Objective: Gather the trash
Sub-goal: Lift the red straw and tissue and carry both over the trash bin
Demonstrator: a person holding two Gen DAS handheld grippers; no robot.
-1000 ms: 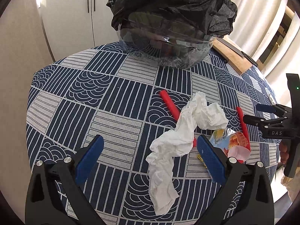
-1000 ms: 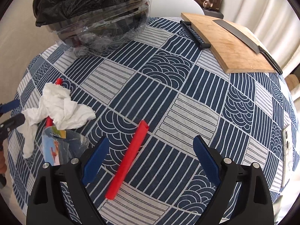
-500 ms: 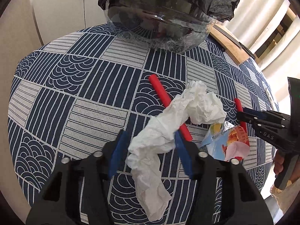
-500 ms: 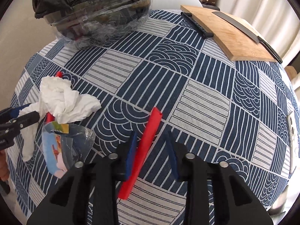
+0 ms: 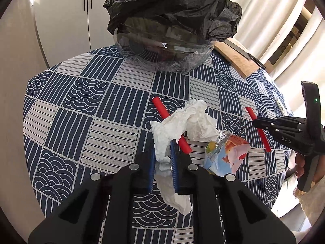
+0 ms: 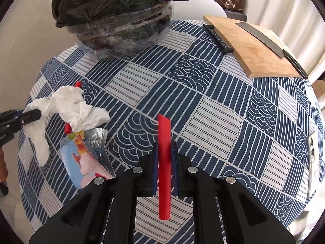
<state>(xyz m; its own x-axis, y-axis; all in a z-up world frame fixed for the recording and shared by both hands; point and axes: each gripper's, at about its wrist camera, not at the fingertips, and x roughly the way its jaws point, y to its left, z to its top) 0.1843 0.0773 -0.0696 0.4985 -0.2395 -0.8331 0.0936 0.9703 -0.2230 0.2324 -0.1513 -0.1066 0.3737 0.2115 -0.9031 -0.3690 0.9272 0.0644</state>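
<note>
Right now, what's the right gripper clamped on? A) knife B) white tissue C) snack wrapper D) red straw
D: the right gripper pinches the red straw between its blue pads, while the white tissue is in the left gripper.

My left gripper is showing matte black moulded arms splaying out towards me, each carrying two round silver screw heads, and its fingers are wearing ribbed blue pads on their inner faces. My right gripper is looking the same from its own camera: black arms, four silver screws, thin blue pads. Seen sideways from the left camera, the right gripper's black body is bearing small pale letters, "DAS", and a tiny green light is glowing on its upright black part behind.
</note>
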